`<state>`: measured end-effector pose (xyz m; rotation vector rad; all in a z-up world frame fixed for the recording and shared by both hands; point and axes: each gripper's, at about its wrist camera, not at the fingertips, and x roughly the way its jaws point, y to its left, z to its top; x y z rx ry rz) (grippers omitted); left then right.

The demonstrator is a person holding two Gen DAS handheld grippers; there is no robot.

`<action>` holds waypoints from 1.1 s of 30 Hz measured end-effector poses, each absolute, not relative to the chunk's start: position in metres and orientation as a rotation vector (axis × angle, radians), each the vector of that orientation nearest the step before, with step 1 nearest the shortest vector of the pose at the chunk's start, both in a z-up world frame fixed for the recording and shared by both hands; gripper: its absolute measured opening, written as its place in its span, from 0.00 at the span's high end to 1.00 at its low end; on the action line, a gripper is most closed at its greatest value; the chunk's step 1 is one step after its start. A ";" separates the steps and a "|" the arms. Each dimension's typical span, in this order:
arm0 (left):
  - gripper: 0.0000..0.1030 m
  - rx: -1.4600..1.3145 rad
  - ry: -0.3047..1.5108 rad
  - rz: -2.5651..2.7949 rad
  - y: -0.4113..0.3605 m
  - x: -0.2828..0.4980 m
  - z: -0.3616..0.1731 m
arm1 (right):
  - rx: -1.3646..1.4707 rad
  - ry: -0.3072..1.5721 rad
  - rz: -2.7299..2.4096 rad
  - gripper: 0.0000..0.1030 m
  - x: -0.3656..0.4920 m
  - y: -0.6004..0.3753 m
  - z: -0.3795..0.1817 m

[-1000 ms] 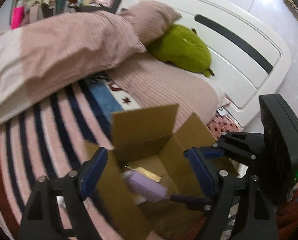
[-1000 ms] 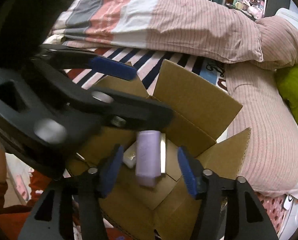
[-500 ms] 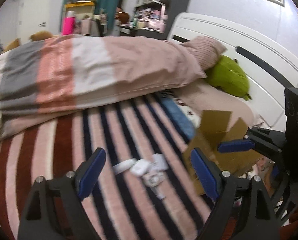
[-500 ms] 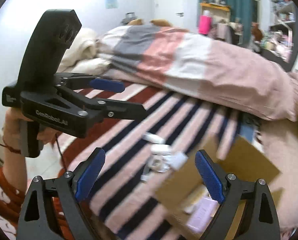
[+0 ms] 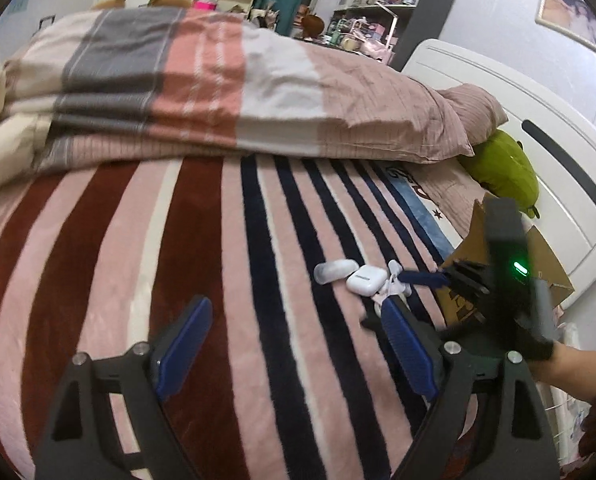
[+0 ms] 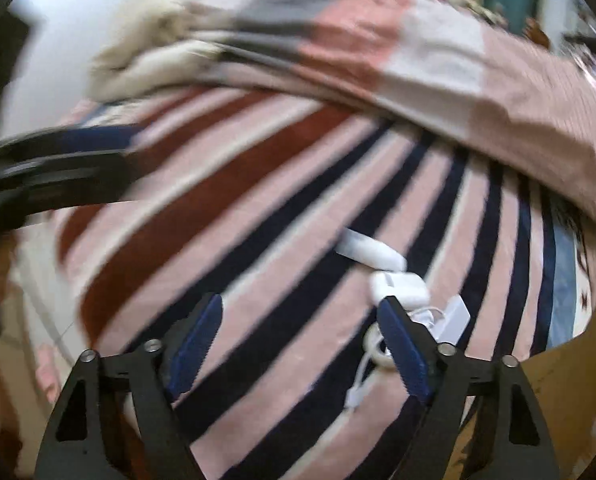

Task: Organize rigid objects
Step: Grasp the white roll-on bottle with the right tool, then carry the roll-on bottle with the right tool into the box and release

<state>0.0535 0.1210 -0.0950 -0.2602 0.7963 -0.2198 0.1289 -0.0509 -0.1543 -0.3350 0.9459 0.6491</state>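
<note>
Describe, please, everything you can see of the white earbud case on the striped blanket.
The white earbud case is a small rounded box of glossy plastic, closed, lying flat on the striped blanket. A frosted oblong case lies against one side, and a white cable and charger tangle touches the other. Neither gripper holds it.

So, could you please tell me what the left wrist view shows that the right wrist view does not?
Only the left wrist view shows the white headboard, the green plush and the right claw, open and empty. Only the right wrist view shows the white cable trailing off the pile. Both show the striped blanket, the white earbud case and the cardboard box.
</note>
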 end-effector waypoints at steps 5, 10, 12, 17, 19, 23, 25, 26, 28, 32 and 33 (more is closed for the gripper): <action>0.18 -0.290 0.814 -0.199 0.132 0.054 -0.110 | -0.345 0.942 0.582 0.26 0.164 -0.045 -0.178; 0.18 -0.305 0.822 -0.186 0.141 0.052 -0.116 | -0.331 0.984 0.540 0.26 0.190 -0.037 -0.205; 0.18 -0.308 0.825 -0.180 0.143 0.052 -0.118 | -0.309 0.998 0.545 0.26 0.196 -0.036 -0.209; 0.18 -0.315 0.835 -0.175 0.145 0.053 -0.119 | -0.304 1.012 0.551 0.42 0.196 -0.032 -0.211; 0.18 -0.320 0.837 -0.188 0.144 0.055 -0.117 | -0.312 0.994 0.580 0.42 0.188 -0.031 -0.206; 0.18 -0.333 0.832 -0.249 0.134 0.061 -0.107 | -0.337 0.927 0.678 0.42 0.163 -0.026 -0.181; 0.18 -0.333 0.826 -0.301 0.122 0.064 -0.097 | -0.351 0.880 0.749 0.42 0.145 -0.026 -0.160; 0.18 -0.331 0.823 -0.331 0.115 0.066 -0.093 | -0.359 0.855 0.778 0.42 0.135 -0.026 -0.149; 0.18 -0.338 0.816 -0.395 0.099 0.070 -0.083 | -0.365 0.808 0.825 0.42 0.118 -0.030 -0.128; 0.42 -0.329 0.797 -0.521 0.062 0.076 -0.058 | -0.368 0.722 0.867 0.42 0.089 -0.048 -0.087; 0.47 -0.317 0.795 -0.550 0.050 0.078 -0.052 | -0.371 0.703 0.856 0.42 0.083 -0.056 -0.077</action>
